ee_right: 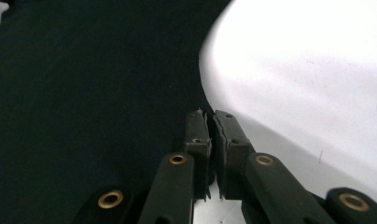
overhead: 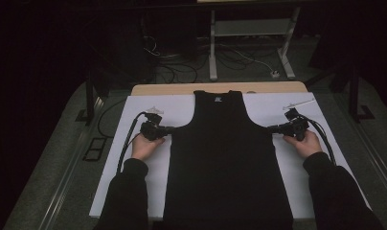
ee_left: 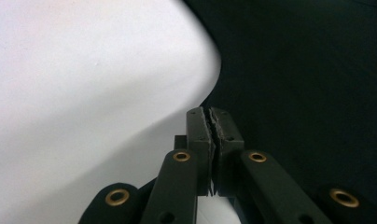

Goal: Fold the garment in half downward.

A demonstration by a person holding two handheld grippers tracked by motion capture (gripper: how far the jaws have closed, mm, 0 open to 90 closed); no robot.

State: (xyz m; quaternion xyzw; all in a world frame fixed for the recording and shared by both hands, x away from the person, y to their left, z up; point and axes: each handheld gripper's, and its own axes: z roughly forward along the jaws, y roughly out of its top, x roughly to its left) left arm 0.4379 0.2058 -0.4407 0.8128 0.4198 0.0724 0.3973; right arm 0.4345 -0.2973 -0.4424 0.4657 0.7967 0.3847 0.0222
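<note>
Black tank top [overhead: 227, 158] spread flat down the middle of the white surface [overhead: 134, 108], neck and straps toward the far edge, hem at the near edge between the two dark sleeves. Left gripper [overhead: 171, 129] at the garment's left side just under the armhole, right gripper [overhead: 272, 128] at the matching spot on the right side, each held level by a hand and pointed inward at the cloth. In the left gripper view, fingers [ee_left: 199, 135] drawn together to a narrow slit at the curved armhole edge, dark fabric to one side and bare white to the other; pinched on the fabric edge or merely closed beside it, cannot tell. Same in the right gripper view: fingers [ee_right: 197, 135] nearly together right at the cloth's border, hold on the cloth not certain. Open white strips on both sides of the top, wide enough for the hands, left strip and right strip bare apart from the grippers and trailing cables. Beyond the white sheet a band of pale wood, then dark floor with tangled cables and a light metal frame [overhead: 251, 28] farther back. Room dim all around.
</note>
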